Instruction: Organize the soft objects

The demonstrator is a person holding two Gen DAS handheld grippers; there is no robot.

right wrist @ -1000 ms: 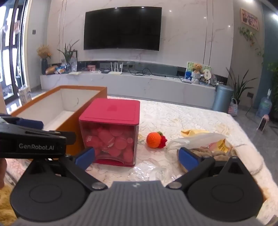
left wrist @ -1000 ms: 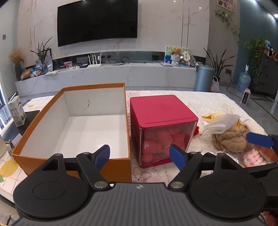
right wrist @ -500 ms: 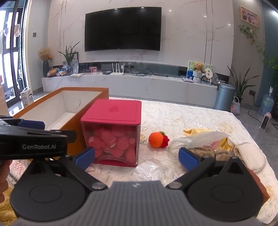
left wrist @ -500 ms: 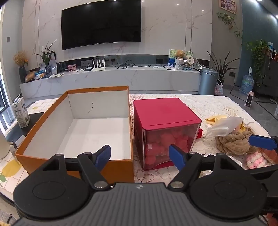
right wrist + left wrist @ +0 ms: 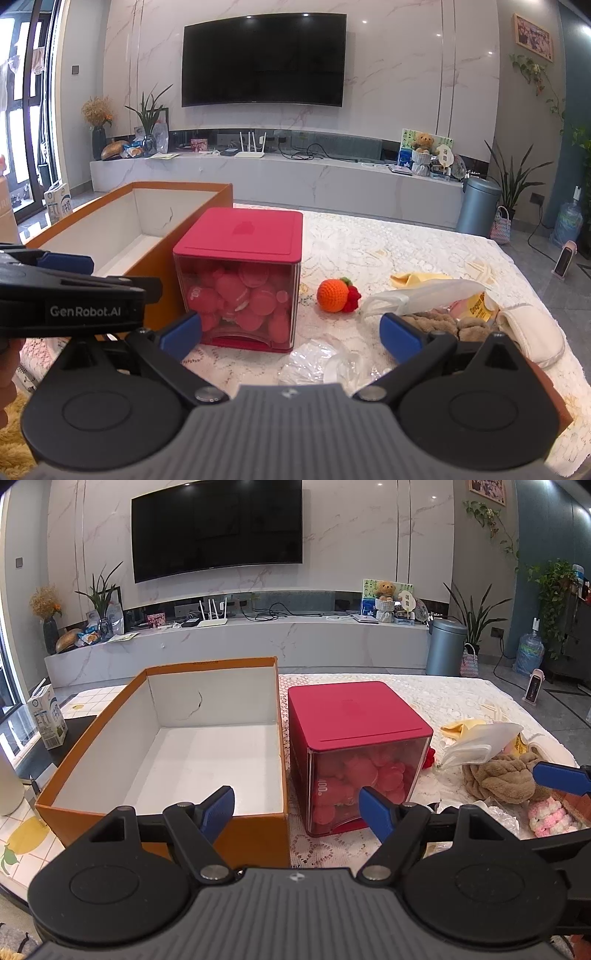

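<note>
Landmark: red-lidded clear cube (image 5: pixel 354 746), standing on the lace-covered table (image 5: pixel 388 243) and packed with pink-red soft rounds. Touching or nearly touching its left side: open orange cardboard box (image 5: pixel 166 738), white inside, nothing lying in it. Just right of the cube's far corner: crocheted orange ball with a red tuft (image 5: pixel 338 295), alone on the cloth. Further right of the cube: brown knitted bundle (image 5: pixel 502 775) under a crumpled white plastic bag (image 5: pixel 480 744), with a pale yellow cloth (image 5: pixel 417 278) behind and a white padded piece (image 5: pixel 532 332) at the far right edge. Near the cube's front right corner: crinkled clear plastic wrap (image 5: pixel 325 363). Right of the brown bundle and a little nearer: pink-and-white fluffy piece (image 5: pixel 550 814). Left gripper (image 5: pixel 297 806) hanging before the cube's front left corner and the box's near wall, jaws spread wide, blue pads gripping nothing. Right gripper (image 5: pixel 290 332) before the cube's front right side, above the clear wrap, jaws likewise wide apart and empty, its right pad close against the brown bundle, contact not discernible.
</note>
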